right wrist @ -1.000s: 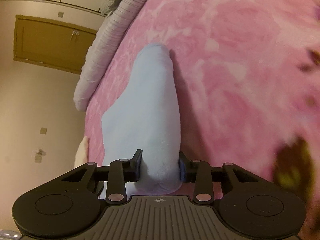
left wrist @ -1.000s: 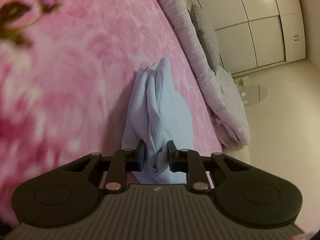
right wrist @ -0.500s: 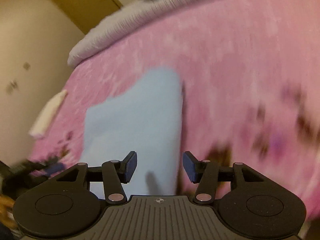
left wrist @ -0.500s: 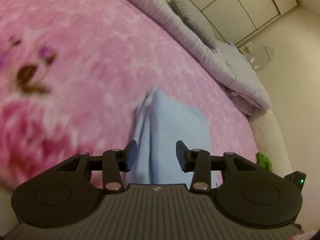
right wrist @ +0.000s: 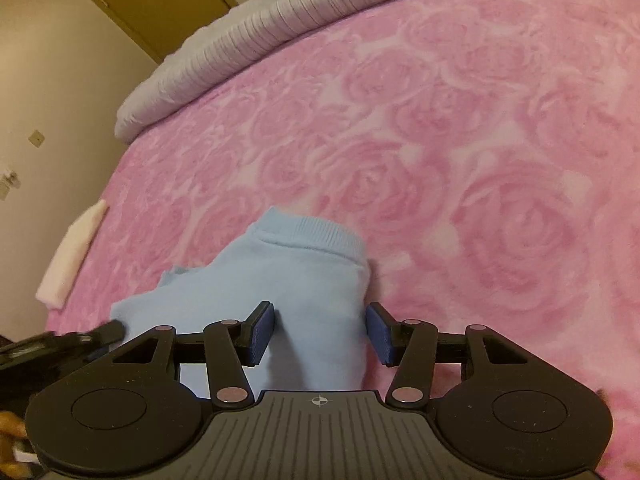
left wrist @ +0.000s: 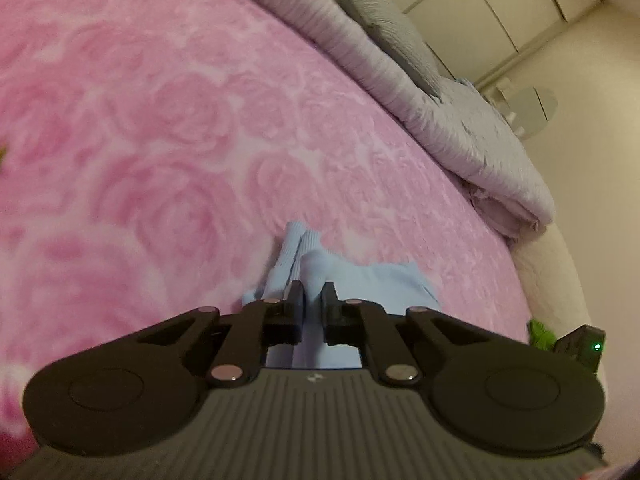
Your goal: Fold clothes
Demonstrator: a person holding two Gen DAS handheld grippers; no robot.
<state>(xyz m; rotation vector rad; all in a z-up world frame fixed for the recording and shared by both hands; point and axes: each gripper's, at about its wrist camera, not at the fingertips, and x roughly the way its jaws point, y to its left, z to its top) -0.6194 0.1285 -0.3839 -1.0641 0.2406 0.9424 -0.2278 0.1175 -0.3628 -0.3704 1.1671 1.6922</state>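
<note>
The blue top [right wrist: 304, 280] lies on the pink bed [right wrist: 460, 152], near its edge. Half a second ago both claws were open over it. Now the left claw [left wrist: 313, 294] has shut, and it pinches a bunched fold of the cloth. A second ago both claws held the top up off the bed, then they let it drop. So I think one fold is done, and the left claw is taking a new hold for the next one.

The right claw [right wrist: 320, 330] is wide open. Its blue pads [right wrist: 262, 332] sit on each side of the cloth but do not squeeze it.

The top looks soft and thick. From the right side it is a smooth, flat shape with a ribbed band at the far end. From the left side it is more crumpled, with ridges of cloth standing up in front of the claw. It is not neat yet.

A grey quilt [left wrist: 440, 92] is rolled along the far side of the bed. A small white folded cloth [right wrist: 72, 256] lies at the bed's edge, apart from the top.
</note>
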